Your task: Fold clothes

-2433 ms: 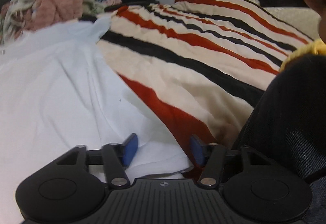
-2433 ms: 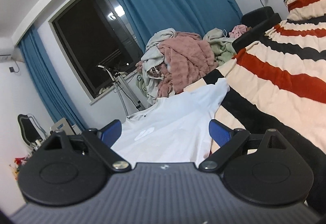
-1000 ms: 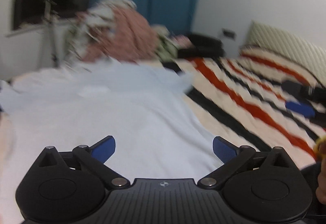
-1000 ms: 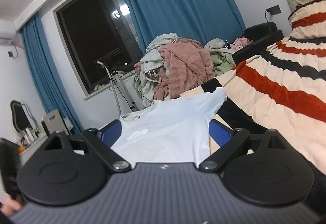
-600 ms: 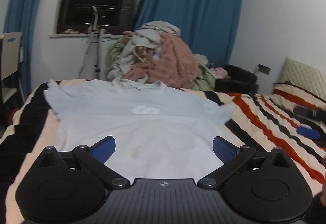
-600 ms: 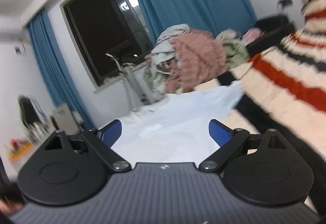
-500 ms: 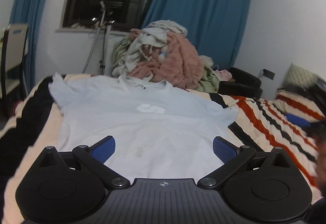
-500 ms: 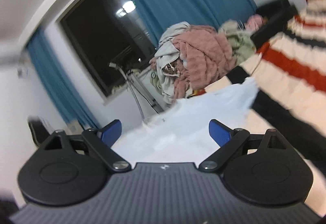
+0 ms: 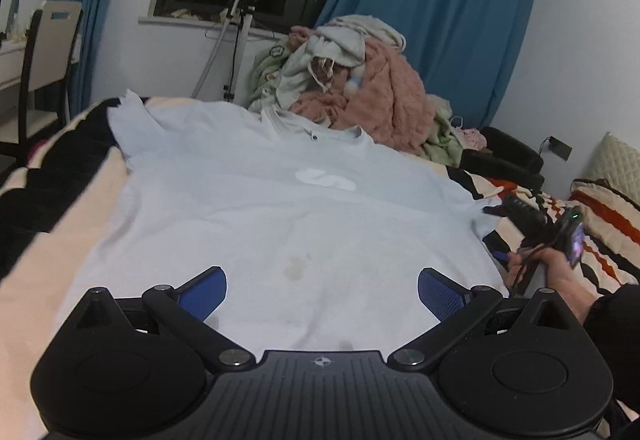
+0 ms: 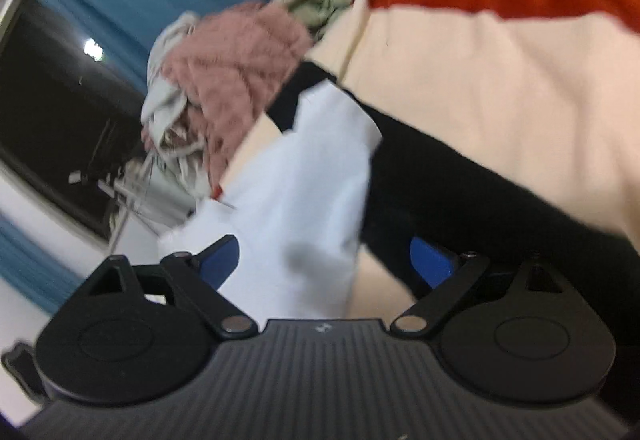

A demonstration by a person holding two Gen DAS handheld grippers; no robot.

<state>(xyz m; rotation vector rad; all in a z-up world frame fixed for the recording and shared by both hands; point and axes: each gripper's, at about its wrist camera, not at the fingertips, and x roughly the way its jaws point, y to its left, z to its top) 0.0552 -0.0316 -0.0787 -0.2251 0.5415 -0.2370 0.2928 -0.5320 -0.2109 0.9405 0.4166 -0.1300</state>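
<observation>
A pale blue T-shirt [image 9: 280, 215] with a white chest logo lies spread flat, front up, on the striped bed. My left gripper [image 9: 322, 290] is open and empty, hovering over the shirt's lower hem. My right gripper [image 10: 326, 262] is open and empty, tilted low over the shirt's right sleeve [image 10: 316, 175], with the sleeve between its blue pads. It also shows in the left wrist view [image 9: 520, 215], held in a hand at the sleeve's tip.
A striped cream, red and black blanket [image 10: 500, 79] covers the bed. A heap of pink and pale clothes [image 9: 352, 79] sits beyond the shirt's collar. A chair and desk [image 9: 44, 47] stand at far left. Blue curtains and a dark window are behind.
My left gripper opened, lifted off the shirt's edge and swung to face the whole shirt. My right gripper dropped and tilted toward the right sleeve.
</observation>
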